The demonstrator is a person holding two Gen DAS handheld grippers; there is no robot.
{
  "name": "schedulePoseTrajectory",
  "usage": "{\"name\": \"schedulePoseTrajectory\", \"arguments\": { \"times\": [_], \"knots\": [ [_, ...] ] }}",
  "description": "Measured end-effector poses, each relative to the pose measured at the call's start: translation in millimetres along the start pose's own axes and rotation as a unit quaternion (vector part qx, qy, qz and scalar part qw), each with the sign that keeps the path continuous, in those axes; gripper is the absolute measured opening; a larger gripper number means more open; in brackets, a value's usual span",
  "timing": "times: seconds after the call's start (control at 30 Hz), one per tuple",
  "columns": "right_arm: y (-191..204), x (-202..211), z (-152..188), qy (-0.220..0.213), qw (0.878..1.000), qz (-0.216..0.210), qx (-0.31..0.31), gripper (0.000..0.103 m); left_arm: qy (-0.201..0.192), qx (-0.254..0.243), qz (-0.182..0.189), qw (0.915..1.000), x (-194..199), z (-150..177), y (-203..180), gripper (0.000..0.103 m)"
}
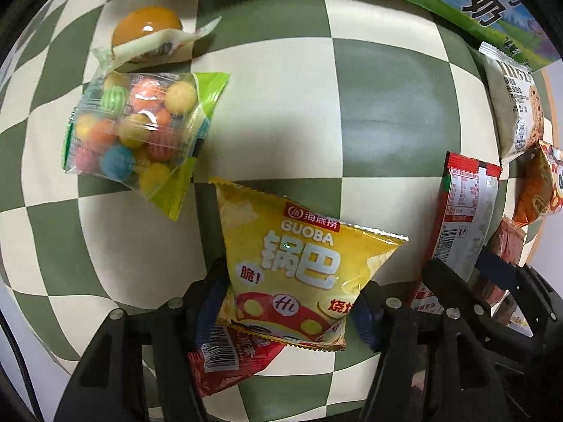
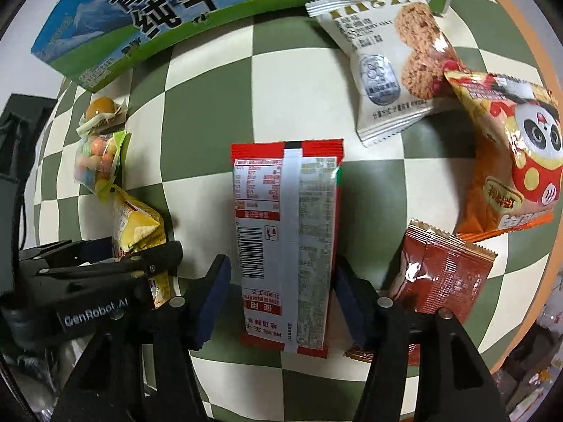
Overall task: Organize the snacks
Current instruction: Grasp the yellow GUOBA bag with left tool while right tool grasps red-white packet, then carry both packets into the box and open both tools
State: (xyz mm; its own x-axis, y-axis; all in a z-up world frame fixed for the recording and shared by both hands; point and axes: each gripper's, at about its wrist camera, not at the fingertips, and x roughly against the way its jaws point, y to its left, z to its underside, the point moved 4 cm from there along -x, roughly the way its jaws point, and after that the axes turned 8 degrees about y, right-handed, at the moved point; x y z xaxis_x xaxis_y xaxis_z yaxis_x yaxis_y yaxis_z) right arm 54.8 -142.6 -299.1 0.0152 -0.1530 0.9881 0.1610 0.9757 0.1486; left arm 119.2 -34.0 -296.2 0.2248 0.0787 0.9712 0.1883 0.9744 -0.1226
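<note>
While the yellow GUOBA packet (image 1: 299,274) lies between the left gripper's (image 1: 292,302) fingers, its puffed sides meet both blue pads, so the fingers look closed on it; whether it is lifted off the counter (image 1: 281,112) I cannot tell. It is a glossy pillow bag with a crimped top edge and a red spotted figure at the bottom, lying partly over a red packet with a barcode (image 1: 225,362).

The right gripper (image 2: 281,295) straddles a long red-and-white packet (image 2: 286,242), which lies back side up with its seam and barcode showing. The right pad touches its edge, but a gap shows at the left pad, so these fingers are open around it.

Only the left view shows the bag of coloured candy balls (image 1: 137,130) and the orange jelly cup (image 1: 147,31) large and clear; in the right view they are small at the left edge. Only the right view shows fully the white oat-biscuit packet (image 2: 387,70), the orange panda bag (image 2: 513,154) and the brown sachet (image 2: 443,274). A green-and-blue milk carton (image 2: 158,10) lies along the far side of the checked counter.
</note>
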Motion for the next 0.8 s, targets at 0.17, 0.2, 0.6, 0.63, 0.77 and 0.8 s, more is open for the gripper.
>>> {"name": "schedulePoseTrajectory", "arguments": {
  "times": [0.17,0.2,0.6,0.63,0.77,0.8],
  "knots": [
    [19,-9,-5,-0.019,0.999,0.045,0.022,0.052,-0.013,0.014,0.005,0.9998,16,13,-4,0.048],
    [21,-6,-4,-0.026,0.998,0.045,0.025,0.049,-0.015,0.016,0.008,0.9997,21,14,-1,0.048],
    [37,110,-5,-0.094,0.991,-0.072,0.060,0.046,-0.082,0.035,0.098,0.9912,131,30,7,0.047],
    [37,125,-6,-0.103,0.990,-0.080,0.062,0.046,-0.089,0.034,0.109,0.9895,145,25,5,0.047],
    [31,203,-35,-0.167,0.979,-0.092,0.077,0.046,-0.118,0.019,0.155,0.9806,213,-11,-20,0.047],
    [28,223,-46,-0.183,0.975,-0.094,0.078,0.046,-0.130,0.012,0.157,0.9789,231,-23,-25,0.047]
  ]
}}
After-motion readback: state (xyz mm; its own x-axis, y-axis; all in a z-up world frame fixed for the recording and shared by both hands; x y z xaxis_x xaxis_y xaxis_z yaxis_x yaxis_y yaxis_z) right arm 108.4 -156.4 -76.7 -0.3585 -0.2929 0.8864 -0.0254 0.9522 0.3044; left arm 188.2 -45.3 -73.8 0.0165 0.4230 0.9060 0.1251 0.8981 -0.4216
